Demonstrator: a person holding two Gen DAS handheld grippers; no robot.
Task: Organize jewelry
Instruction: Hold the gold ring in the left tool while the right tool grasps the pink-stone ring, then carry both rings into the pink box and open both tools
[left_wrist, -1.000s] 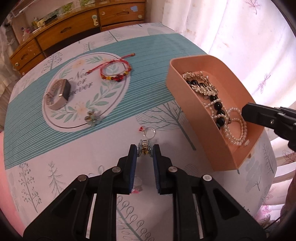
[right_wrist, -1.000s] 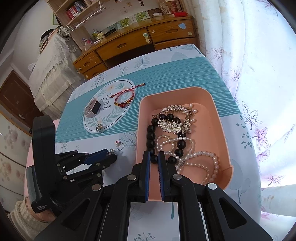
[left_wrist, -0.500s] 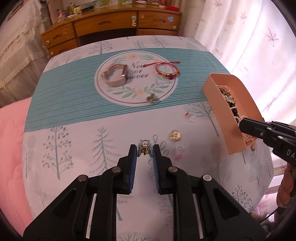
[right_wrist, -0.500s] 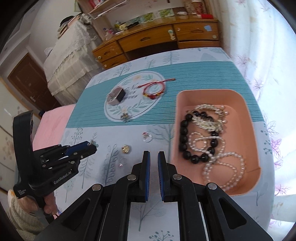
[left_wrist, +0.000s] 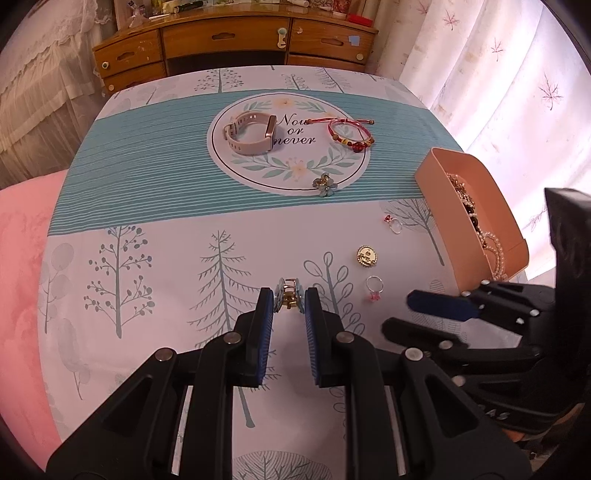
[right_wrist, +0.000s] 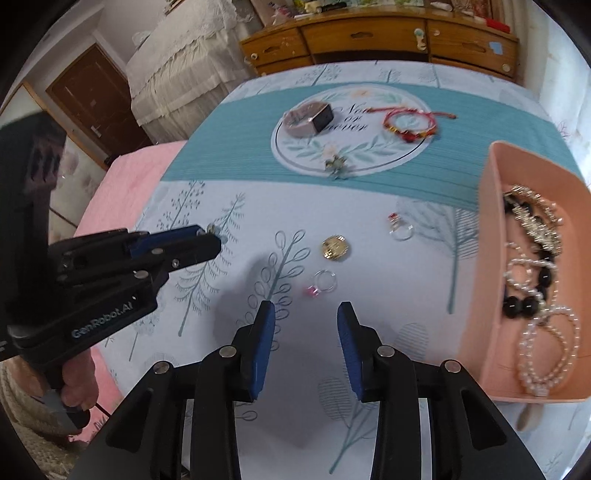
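Note:
My left gripper (left_wrist: 289, 300) is shut on a small gold and silver clip (left_wrist: 290, 293), held above the tablecloth; it also shows in the right wrist view (right_wrist: 207, 236). My right gripper (right_wrist: 306, 318) is open and empty, just in front of a ring with a pink stone (right_wrist: 322, 282); it appears in the left wrist view (left_wrist: 424, 314) too. Near it lie a gold round brooch (right_wrist: 335, 247) and a ring with a red stone (right_wrist: 399, 228). A peach tray (right_wrist: 487, 266) on the right holds pearl and black bead necklaces.
On the round print farther back lie a beige smartwatch (left_wrist: 249, 133), a red cord bracelet (left_wrist: 349, 134) and a blue flower brooch (left_wrist: 325, 184). A wooden dresser (left_wrist: 236, 40) stands behind the table. A pink surface (left_wrist: 22, 258) is at left, curtains at right.
My right gripper has opened and dropped toward the pink-stone ring. My left gripper, still holding the clip, has swung back and left, away from the tray.

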